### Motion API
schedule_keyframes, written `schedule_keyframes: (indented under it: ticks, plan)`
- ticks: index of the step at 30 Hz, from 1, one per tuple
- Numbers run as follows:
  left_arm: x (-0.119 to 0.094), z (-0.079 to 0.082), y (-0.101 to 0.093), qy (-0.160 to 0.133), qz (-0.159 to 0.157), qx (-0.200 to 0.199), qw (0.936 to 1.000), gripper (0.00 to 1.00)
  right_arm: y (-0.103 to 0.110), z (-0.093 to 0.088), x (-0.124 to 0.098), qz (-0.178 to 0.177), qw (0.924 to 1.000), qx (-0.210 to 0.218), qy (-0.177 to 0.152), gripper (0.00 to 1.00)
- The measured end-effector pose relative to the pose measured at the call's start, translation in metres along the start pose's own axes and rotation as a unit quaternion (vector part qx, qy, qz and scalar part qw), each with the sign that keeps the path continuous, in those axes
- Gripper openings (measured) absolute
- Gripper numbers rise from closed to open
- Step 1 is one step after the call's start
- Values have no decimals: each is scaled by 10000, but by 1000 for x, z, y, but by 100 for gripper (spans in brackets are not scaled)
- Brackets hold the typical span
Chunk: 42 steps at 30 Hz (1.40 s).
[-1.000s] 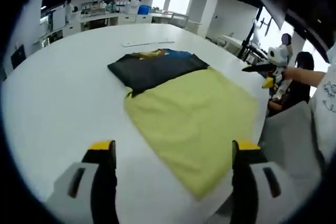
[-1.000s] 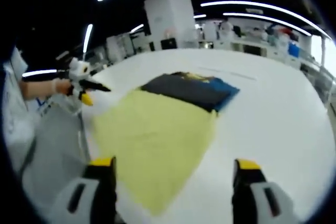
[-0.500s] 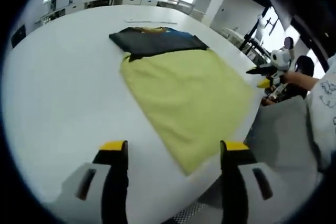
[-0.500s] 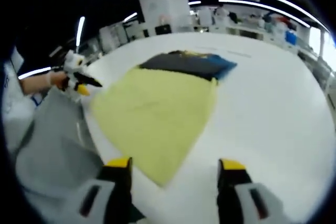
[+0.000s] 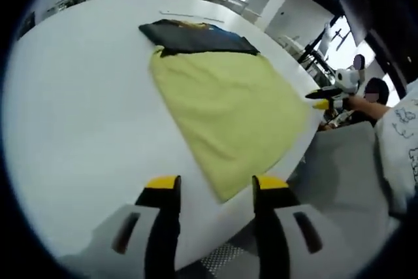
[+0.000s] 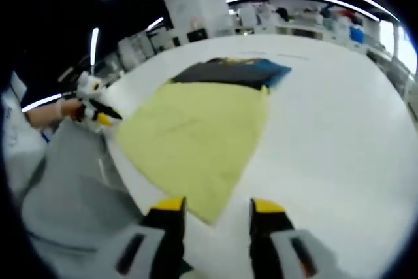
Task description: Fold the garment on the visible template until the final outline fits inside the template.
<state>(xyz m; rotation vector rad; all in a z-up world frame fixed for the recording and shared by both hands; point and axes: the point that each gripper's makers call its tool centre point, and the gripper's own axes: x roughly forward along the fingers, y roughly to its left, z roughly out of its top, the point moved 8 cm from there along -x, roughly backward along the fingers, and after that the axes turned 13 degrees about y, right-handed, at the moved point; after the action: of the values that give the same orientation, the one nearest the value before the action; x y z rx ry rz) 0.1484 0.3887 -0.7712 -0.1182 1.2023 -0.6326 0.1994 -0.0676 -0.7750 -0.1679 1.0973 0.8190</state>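
Observation:
A yellow sheet (image 5: 222,96) lies flat on the white table (image 5: 78,109). At its far end rests a dark folded garment (image 5: 196,37) with yellow and blue showing along its far edge. My left gripper (image 5: 215,187) hovers open over the sheet's near corner, jaws fairly close together and nothing between them. In the right gripper view the same yellow sheet (image 6: 196,129) and dark garment (image 6: 228,71) appear. My right gripper (image 6: 219,208) hangs open just short of a near corner, holding nothing. Each gripper also shows small in the other's view: right gripper (image 5: 326,99), left gripper (image 6: 98,114).
The table's curved edge runs just beyond the sheet's near corners. A person in grey clothing (image 5: 346,174) stands at that edge, also seen as grey clothing (image 6: 72,181). Benches and shelving line the far side of the room. Bare white tabletop (image 6: 339,135) stretches beside the sheet.
Both pairs of jaws have narrowed steadily. Both cameras have dropped and moved in toward the sheet's near corners. The sheet and garment lie as before.

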Motion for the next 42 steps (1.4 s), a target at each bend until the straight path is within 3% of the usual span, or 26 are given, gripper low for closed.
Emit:
schedule_keyframes:
  ticks: [17, 20, 23, 32, 40, 42]
  plan:
    - [11, -8, -1, 81, -249, -294, 9992, 11, 3, -7, 14, 359, 9979, 545, 44, 6]
    - [14, -9, 0, 184, -171, -307, 9992, 1, 3, -7, 15, 374, 9975, 599, 29, 0]
    - [11, -10, 3, 218, -250, -473, 9983, 0, 1, -5, 11, 535, 9944, 895, -145, 0]
    - [-3, -10, 2, 131, -475, -559, 9972, 0, 12, -3, -7, 656, 9927, 978, -276, 0]
    - [-23, -14, -11, 99, -687, -550, 9961, 0, 26, -12, -24, 839, 9898, 1118, -254, 0]
    - [-29, -15, -24, 122, -730, -538, 9958, 0, 30, -15, -29, 897, 9888, 1169, -243, 0]
